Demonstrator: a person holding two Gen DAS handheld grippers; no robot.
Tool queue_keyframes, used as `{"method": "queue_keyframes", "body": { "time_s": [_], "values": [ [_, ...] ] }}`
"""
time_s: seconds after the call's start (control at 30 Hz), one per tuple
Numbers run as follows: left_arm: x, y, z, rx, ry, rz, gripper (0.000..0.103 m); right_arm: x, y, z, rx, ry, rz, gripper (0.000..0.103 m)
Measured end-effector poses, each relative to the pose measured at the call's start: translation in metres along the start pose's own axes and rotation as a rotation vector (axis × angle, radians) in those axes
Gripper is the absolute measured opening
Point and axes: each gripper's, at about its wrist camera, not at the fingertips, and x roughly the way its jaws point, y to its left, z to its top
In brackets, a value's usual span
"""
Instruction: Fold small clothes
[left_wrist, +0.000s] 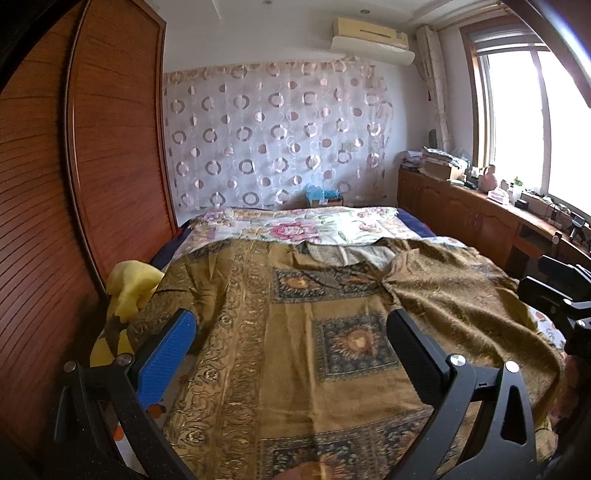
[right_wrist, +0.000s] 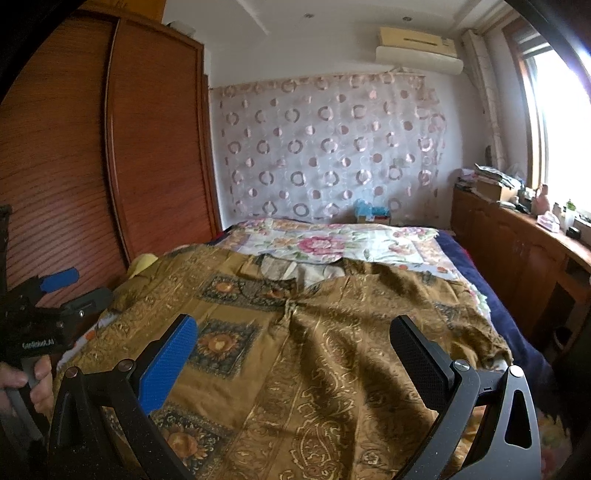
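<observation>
A brown and gold patterned garment (left_wrist: 303, 325) lies spread flat on the bed, its neckline toward the far side and its right part folded over the middle. The same garment (right_wrist: 295, 332) fills the right wrist view. My left gripper (left_wrist: 291, 325) hovers open above its left half, nothing between the fingers. My right gripper (right_wrist: 293, 330) is open above the garment's right half, also holding nothing. The left gripper (right_wrist: 55, 284) shows at the left edge of the right wrist view, held by a hand (right_wrist: 22, 384).
A floral quilt (left_wrist: 295, 229) covers the far bed. A yellow cloth (left_wrist: 129, 284) sits at the bed's left edge by the wooden wardrobe (left_wrist: 74, 184). A wooden cabinet (left_wrist: 480, 218) with clutter runs along the window on the right.
</observation>
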Motion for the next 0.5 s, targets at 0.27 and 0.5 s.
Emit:
{"method": "queue_keyframes", "body": {
  "time_s": [0.27,0.5],
  "values": [
    [0.025,0.026,-0.017,-0.020,0.064,-0.002,0.103,0.023,0.001,-0.003,-0.043,0.063,0.031,0.103],
    [0.043,0.061,-0.030,-0.031,0.137,0.028,0.103,0.048,0.006,0.004,-0.097,0.113,0.060,0.103]
  ]
}}
